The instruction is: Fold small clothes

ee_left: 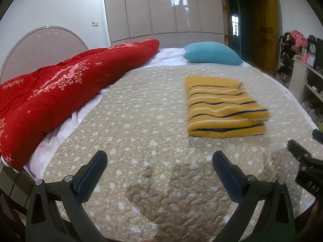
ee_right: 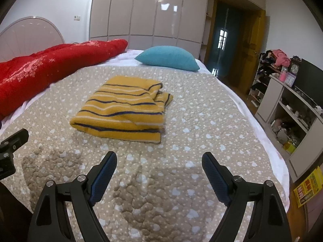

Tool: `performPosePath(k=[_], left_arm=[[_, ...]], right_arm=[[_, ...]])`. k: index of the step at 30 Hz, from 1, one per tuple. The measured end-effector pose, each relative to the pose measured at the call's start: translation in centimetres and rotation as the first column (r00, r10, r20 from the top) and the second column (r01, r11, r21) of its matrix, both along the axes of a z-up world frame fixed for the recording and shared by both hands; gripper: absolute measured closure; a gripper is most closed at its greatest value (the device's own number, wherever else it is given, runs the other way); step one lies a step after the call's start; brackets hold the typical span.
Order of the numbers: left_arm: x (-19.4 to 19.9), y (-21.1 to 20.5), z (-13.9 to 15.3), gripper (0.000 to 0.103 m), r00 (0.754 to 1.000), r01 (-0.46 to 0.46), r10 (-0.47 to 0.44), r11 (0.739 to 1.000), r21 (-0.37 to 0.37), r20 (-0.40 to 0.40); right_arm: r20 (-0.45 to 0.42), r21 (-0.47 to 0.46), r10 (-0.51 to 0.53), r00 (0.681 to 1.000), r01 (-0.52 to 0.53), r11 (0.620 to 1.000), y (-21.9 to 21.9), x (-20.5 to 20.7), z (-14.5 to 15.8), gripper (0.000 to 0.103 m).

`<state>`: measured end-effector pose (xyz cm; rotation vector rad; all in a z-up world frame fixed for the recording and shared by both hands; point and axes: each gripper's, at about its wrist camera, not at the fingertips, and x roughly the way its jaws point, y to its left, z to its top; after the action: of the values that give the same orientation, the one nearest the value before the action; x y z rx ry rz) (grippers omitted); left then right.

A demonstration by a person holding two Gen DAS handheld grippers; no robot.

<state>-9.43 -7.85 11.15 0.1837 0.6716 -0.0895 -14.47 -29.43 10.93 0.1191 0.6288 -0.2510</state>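
A yellow garment with dark blue and white stripes [ee_left: 224, 106] [ee_right: 123, 109] lies folded into a flat rectangle on the beige dotted bedspread [ee_left: 141, 109] [ee_right: 201, 121]. My left gripper [ee_left: 159, 157] hovers open above the bedspread, nearer than the garment and to its left, with nothing between its fingers. My right gripper [ee_right: 159, 159] is also open and empty, held above the bedspread just in front of the garment. Part of the right gripper [ee_left: 302, 161] shows at the right edge of the left wrist view, and part of the left gripper [ee_right: 12, 147] at the left edge of the right wrist view.
A rolled red quilt [ee_left: 60, 92] [ee_right: 50, 64] lies along the bed's left side by the headboard. A teal pillow [ee_left: 212, 53] [ee_right: 169, 58] sits at the far end. Wardrobe doors [ee_left: 161, 8] stand behind. White shelves [ee_right: 292, 111] with clutter run along the right of the bed.
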Motion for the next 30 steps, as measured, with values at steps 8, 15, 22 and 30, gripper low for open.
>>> performPosePath(k=[8, 15, 22, 30], left_arm=[[-0.5, 0.0, -0.8, 0.0, 0.999, 0.029, -0.028, 0.999, 0.017, -0.035], [0.3, 0.2, -2.2, 0.0, 0.993, 0.052, -0.054, 0.998, -0.02, -0.101], [0.4, -0.1, -2.9, 0.0, 0.991, 0.068, -0.071, 0.997, -0.031, -0.113], [0.6, -0.3, -3.3, 0.0, 0.99, 0.082, -0.086, 0.996, -0.039, -0.115]], right_arm=[[-0.006, -0.007, 0.022, 1.0, -0.022, 1.0, 0.8, -0.9, -0.1, 0.014], [-0.018, 0.001, 0.051, 0.999, -0.051, 0.999, 1.5, -0.1, -0.7, 0.014], [-0.031, -0.001, 0.077, 0.997, -0.077, 0.997, 2.1, 0.5, -1.4, 0.014], [-0.027, 0.004, 0.093, 0.995, -0.093, 0.996, 2.4, 1.1, -1.7, 0.014]])
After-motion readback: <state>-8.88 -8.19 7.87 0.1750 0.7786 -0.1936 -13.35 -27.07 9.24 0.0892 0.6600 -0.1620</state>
